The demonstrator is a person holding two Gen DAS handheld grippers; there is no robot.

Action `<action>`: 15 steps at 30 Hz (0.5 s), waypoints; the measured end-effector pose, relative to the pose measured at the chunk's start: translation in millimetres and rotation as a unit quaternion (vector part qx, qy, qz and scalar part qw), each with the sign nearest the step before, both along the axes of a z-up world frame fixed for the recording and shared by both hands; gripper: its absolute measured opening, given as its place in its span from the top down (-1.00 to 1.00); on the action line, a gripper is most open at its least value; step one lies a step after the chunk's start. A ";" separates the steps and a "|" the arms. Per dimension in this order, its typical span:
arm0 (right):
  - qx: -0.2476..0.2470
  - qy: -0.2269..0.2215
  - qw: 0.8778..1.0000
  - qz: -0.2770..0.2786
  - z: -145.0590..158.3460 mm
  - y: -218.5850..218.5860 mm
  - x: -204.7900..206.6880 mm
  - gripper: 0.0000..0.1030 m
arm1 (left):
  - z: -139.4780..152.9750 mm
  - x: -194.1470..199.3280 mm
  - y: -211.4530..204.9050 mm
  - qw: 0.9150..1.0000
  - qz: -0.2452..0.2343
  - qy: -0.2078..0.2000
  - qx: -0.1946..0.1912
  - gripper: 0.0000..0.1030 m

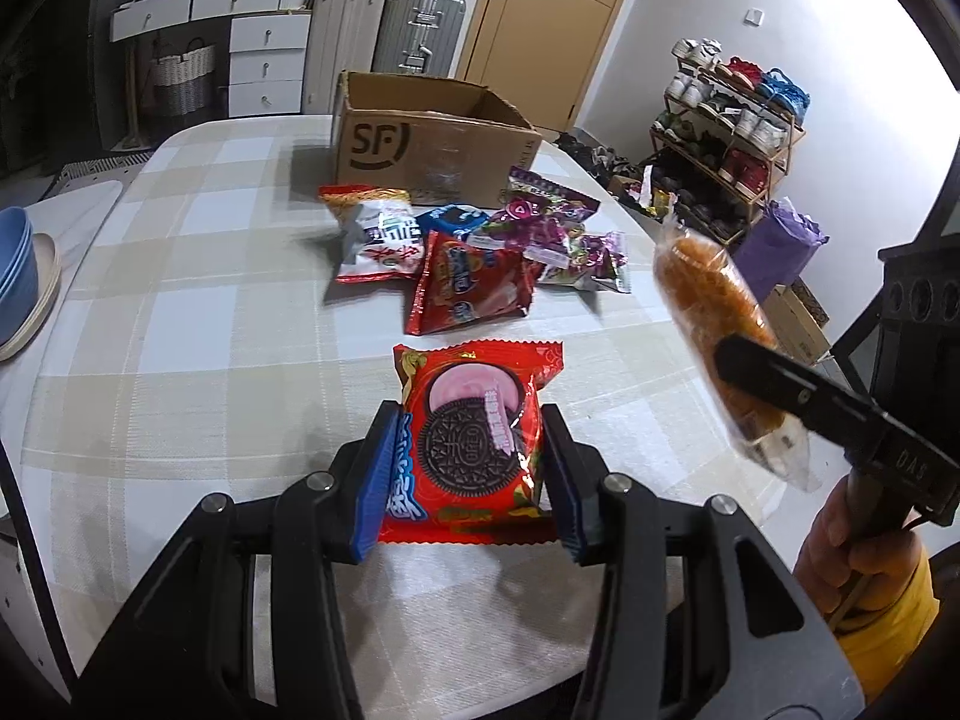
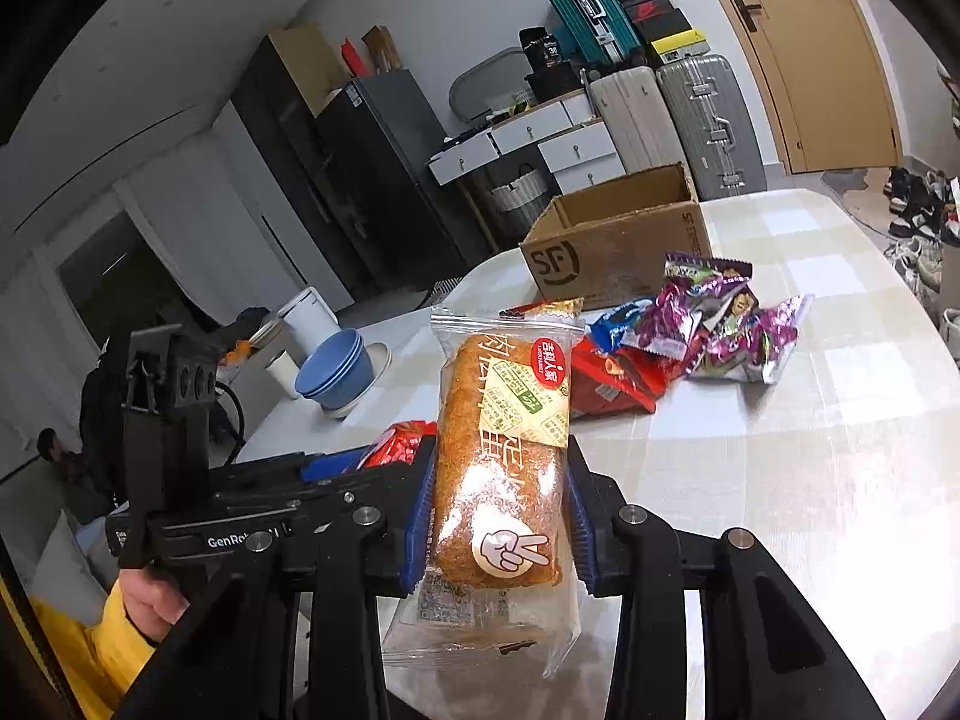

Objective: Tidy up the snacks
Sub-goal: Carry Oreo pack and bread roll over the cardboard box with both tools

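Here the left gripper (image 1: 468, 468) pinches the red Oreo pack (image 1: 474, 438) between its blue pads, above the checked table (image 1: 180, 300). The right gripper (image 2: 498, 516) clamps the bread roll packet (image 2: 501, 468) in the air. Both jaws are narrow. Good practice, I think: carry each pack level over the open cardboard box (image 1: 420, 138), behind the snack pile (image 1: 480, 252), and release low inside.

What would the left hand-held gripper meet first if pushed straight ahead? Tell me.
Judging by its wrist view, the left hand-held gripper, shut on the Oreo packet, would probably meet the red snack packet first; the cardboard box stands beyond. Depth is unclear.
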State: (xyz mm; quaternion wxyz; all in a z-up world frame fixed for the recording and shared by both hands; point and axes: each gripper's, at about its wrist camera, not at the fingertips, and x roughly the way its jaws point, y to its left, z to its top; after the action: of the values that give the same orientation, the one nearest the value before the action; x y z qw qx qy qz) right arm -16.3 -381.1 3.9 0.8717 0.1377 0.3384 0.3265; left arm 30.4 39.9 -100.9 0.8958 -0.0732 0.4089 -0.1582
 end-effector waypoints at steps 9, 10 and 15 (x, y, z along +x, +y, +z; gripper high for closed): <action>-0.001 0.012 1.000 -0.010 -9.0 -4.5 1.8 0.26 | 3.7 -2.1 -9.8 1.000 -0.013 0.002 0.011 0.18; -0.001 0.011 1.000 -0.010 -8.8 -4.7 1.5 0.26 | 3.7 -2.0 -10.0 1.000 -0.013 0.002 0.011 0.18; 0.001 0.003 1.000 -0.007 -4.0 -5.0 2.8 0.26 | 4.0 -1.1 -10.5 1.000 -0.015 0.002 0.011 0.18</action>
State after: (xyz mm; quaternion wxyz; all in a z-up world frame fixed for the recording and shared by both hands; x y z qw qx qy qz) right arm -13.5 -386.1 -0.1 0.8727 0.1416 0.3400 0.3204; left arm 29.3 29.4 -96.8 0.8931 -0.0576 0.4137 -0.1671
